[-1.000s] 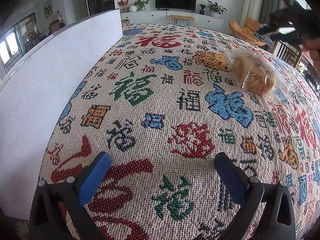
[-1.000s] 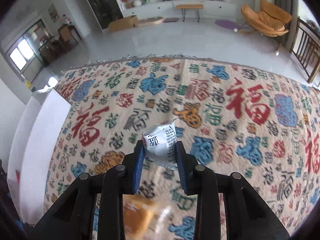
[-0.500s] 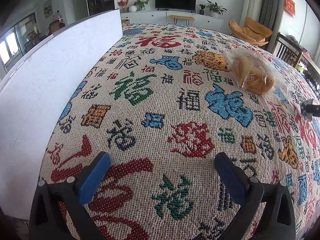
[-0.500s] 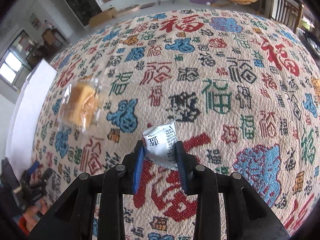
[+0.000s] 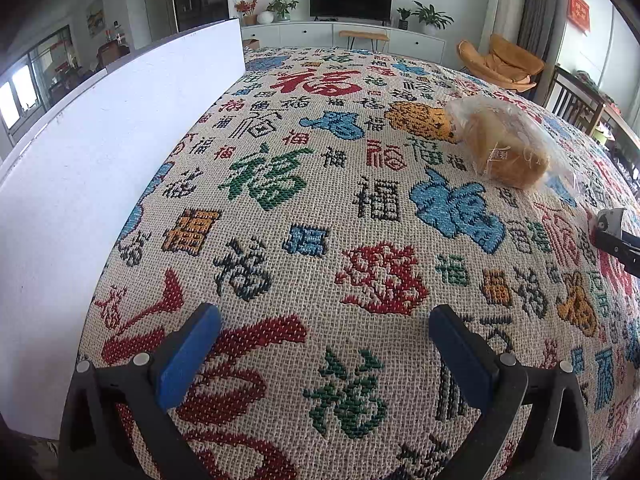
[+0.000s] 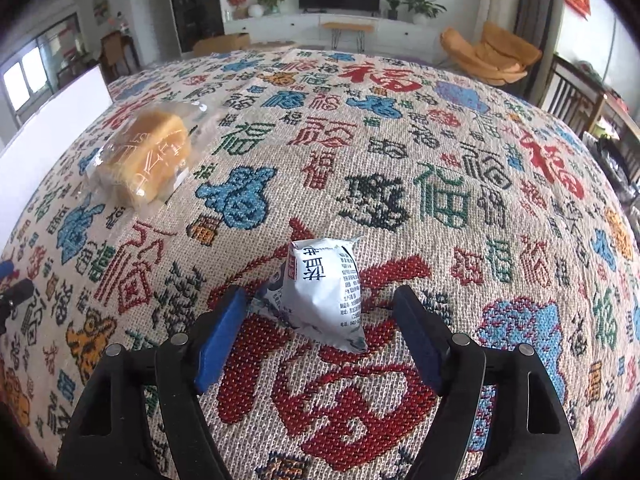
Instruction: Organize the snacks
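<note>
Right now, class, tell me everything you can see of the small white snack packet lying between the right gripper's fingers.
The white snack packet is a puffy pillow pouch of glossy film, printed with black Chinese characters, fine print along one side and a small red patch near its top. Its crimped end seams flare out at top and bottom. It rests on the patterned tablecloth, over a large red character. The right gripper is open around it, blue pads apart on either side; neither appears to touch it. The bagged bread lies well apart.
</note>
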A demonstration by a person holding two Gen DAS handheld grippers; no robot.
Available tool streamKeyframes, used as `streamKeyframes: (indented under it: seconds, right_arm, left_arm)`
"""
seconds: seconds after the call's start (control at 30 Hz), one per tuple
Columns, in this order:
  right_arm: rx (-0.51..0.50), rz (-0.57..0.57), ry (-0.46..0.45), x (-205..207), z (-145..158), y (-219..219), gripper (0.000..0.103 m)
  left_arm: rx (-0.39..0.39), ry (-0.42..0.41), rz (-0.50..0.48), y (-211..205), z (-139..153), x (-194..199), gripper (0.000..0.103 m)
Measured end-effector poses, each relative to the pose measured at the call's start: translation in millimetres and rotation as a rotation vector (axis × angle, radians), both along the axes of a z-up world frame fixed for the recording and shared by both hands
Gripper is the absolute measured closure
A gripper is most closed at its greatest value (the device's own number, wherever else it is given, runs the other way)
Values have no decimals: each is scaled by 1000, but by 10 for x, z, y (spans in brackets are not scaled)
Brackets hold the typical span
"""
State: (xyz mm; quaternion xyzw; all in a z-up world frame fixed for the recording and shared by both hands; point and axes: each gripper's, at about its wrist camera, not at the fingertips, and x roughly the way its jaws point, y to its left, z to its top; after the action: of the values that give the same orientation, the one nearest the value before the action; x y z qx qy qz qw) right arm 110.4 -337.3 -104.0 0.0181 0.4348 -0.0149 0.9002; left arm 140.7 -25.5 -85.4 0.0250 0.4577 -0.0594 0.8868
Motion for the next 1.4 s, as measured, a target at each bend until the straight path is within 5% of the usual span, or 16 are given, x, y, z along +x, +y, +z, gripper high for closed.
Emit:
streamKeyframes:
  seconds: [1.4]
  right_arm:
    - [-5,-9,-14,-9,-6,0,19]
  left_arm:
    - [-1,0,-1,-2,-3,11,0]
